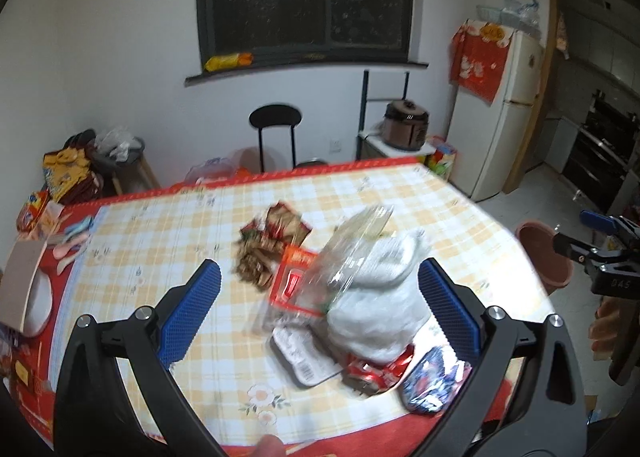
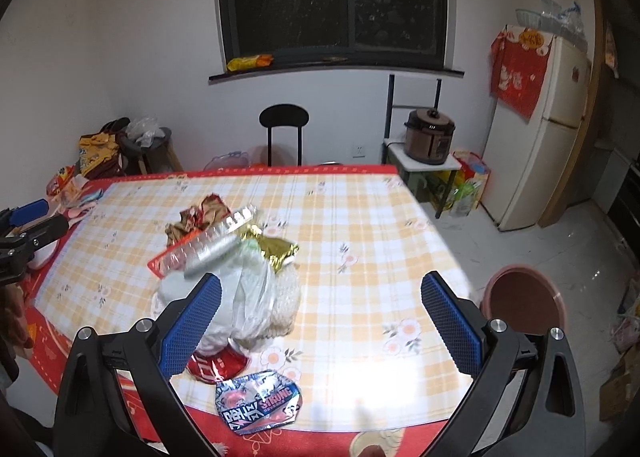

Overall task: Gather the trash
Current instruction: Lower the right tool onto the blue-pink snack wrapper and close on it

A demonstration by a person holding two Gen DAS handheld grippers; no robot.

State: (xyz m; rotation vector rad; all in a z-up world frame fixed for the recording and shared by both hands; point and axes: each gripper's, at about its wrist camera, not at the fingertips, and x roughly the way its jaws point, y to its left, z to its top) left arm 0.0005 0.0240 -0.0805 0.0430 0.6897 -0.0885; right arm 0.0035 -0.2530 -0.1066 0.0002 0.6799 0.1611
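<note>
Both claws are hanging over a table (image 2: 360,225) covered in a yellow-checked cloth with a red border. The left gripper (image 1: 320,309) is holding its blue-padded fingers (image 1: 192,313) wide apart with nothing between them, framing the trash heap from the lower part of the left wrist view. The right gripper (image 2: 320,321) is standing just as wide, also gripping nothing; its left pad is overlapping the heap at lower centre of the right wrist view.

The trash is lying in one loose pile at the middle of the table: a white plastic bag (image 1: 380,297), a clear crumpled wrapper (image 1: 352,249) resting on top of it, brown snack wrappers (image 1: 272,245) behind, a red packet (image 1: 292,285), a gold foil wrapper (image 2: 276,249), and a blue foil lid (image 2: 260,401) lying apart near the table's front edge (its lettering is showing upward).

A pinkish bin (image 2: 524,301) is sitting beside the table at the lower right of the right wrist view.
</note>
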